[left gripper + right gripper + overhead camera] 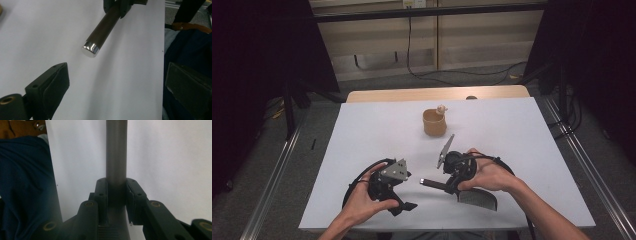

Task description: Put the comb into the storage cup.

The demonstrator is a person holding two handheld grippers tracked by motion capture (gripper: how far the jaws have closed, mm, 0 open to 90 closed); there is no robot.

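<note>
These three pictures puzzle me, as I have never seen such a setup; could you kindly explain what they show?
A person sits at a white table and holds a hand-held gripper in each hand; there is no robot arm. The high view looks down from above. The other two pictures come from cameras riding on the grippers. The right gripper is clamped on the dark handle of a knife, whose broad blade lies near the table's near edge. The left gripper is open, its jaws spread wide, facing the handle's shiny end. Farther back stands a small brown cup.
</note>
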